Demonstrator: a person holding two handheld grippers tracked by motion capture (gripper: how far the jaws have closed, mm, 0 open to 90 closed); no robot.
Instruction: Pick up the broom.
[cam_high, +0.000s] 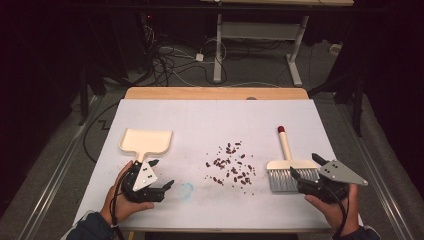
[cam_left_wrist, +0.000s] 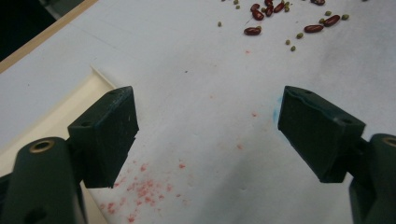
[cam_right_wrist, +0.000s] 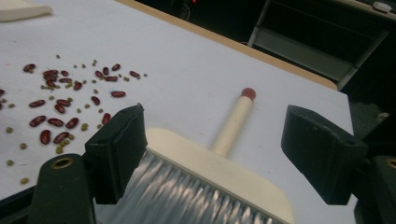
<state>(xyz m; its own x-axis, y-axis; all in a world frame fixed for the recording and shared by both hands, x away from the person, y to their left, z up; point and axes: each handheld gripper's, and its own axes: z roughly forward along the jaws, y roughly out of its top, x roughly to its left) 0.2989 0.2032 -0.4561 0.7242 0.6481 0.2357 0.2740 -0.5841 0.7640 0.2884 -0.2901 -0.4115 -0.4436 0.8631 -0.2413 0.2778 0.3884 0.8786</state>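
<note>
A cream dustpan (cam_high: 146, 140) lies flat at the table's left, its handle toward me. My left gripper (cam_high: 161, 176) hovers open just right of that handle; the dustpan edge (cam_left_wrist: 56, 112) runs beside its left jaw. Red beans and small green ones (cam_high: 231, 165) are scattered mid-table, and they lie ahead of the left gripper (cam_left_wrist: 285, 21). A cream brush with grey bristles (cam_high: 286, 170) and a red-tipped handle lies at the right. My right gripper (cam_high: 306, 166) stands open over the bristles, its jaws on either side of the brush head (cam_right_wrist: 205, 186), not closed on it.
The white table cover (cam_high: 215, 117) has a wooden far edge (cam_high: 215, 93). Faint red and blue stains (cam_left_wrist: 149, 186) mark the cover near my left gripper. Beyond the table are a desk frame (cam_high: 260, 45) and floor cables (cam_high: 175, 60).
</note>
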